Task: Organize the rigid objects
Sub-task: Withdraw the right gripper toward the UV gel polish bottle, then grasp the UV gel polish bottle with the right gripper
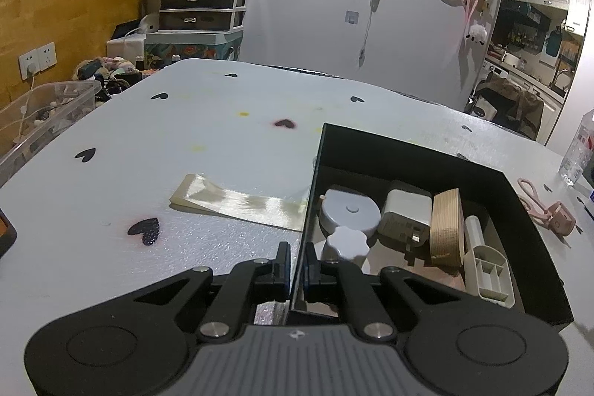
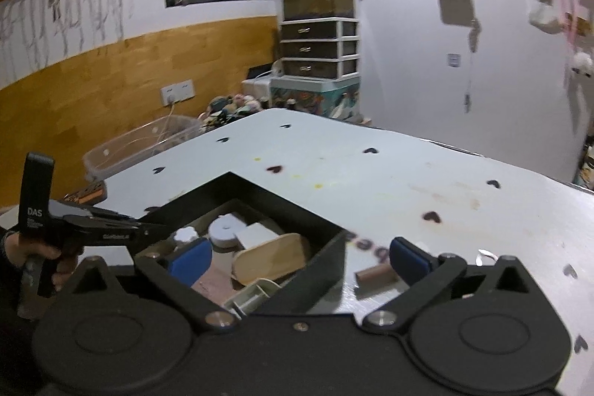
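Left gripper (image 1: pixel 297 268) pinches the black box (image 1: pixel 527 206) wall; right gripper (image 2: pixel 300 257), fingers apart, hovers over its corner. A tug could tip the charger (image 1: pixel 406 212) and wooden piece (image 1: pixel 447 227) inside.

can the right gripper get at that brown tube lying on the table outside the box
Probably yes: the right gripper is open, and the brown tube lies on the bare table beside the black box, uncovered.

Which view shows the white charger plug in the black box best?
The left wrist view: the white charger plug lies unobstructed in the black box, prongs visible. The right wrist view shows only its white top, partly hidden behind the wooden piece.
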Motion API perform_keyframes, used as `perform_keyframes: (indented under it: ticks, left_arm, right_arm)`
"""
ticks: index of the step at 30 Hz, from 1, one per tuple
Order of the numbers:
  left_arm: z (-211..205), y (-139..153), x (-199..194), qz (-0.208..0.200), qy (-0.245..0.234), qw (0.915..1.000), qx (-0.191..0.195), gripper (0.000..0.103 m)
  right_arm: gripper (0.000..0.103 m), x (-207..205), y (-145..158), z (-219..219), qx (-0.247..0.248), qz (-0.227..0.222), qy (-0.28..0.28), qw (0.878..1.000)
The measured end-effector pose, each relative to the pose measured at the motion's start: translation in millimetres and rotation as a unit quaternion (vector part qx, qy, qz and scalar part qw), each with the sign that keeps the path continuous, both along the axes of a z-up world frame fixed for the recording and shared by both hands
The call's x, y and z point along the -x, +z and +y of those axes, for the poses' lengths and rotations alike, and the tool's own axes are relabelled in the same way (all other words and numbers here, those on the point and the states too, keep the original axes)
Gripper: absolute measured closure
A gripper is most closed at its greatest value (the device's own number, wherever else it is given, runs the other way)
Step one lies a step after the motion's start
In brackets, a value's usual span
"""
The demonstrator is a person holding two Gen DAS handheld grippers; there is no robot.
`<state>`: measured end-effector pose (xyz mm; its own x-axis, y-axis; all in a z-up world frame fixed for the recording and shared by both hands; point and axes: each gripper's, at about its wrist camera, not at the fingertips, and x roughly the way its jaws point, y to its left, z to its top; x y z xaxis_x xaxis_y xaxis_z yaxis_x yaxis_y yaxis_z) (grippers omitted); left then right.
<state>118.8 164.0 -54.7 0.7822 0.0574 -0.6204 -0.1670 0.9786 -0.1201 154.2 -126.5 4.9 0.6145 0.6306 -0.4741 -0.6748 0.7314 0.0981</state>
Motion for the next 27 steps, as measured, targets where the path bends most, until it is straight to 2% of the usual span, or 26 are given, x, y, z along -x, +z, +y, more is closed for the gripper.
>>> perform_keyframes:
  ticks: [6,14,16,20,27]
  left_arm:
    - [-1.6,1.7,-0.3,0.006,0.003,1.0000,-0.005,0.095]
    - [-4.5,1.2,-0.1,0.006,0.006,0.9999,-0.012,0.095]
    - [-5.3,1.3,-0.1,0.005,0.006,0.9999,-0.015,0.095]
    - [-5.6,1.5,0.2,0.004,0.005,0.9999,-0.015,0.095]
    - [-5.8,1.4,0.3,0.003,0.006,0.9998,-0.018,0.095]
  right_arm:
    - [0.000,5.5,-13.6,-18.6,-0.008,-0.005,-0.041,0.999]
    - [0.002,2.8,-47.7,-41.6,-0.025,0.040,-0.094,0.994]
    - [0.008,1.3,-59.0,-43.4,-0.018,0.055,-0.096,0.994]
    - [0.009,-3.8,-77.3,-40.5,-0.003,0.075,-0.086,0.993]
    - [0.007,-38.0,-84.5,-17.8,0.055,0.055,-0.051,0.996]
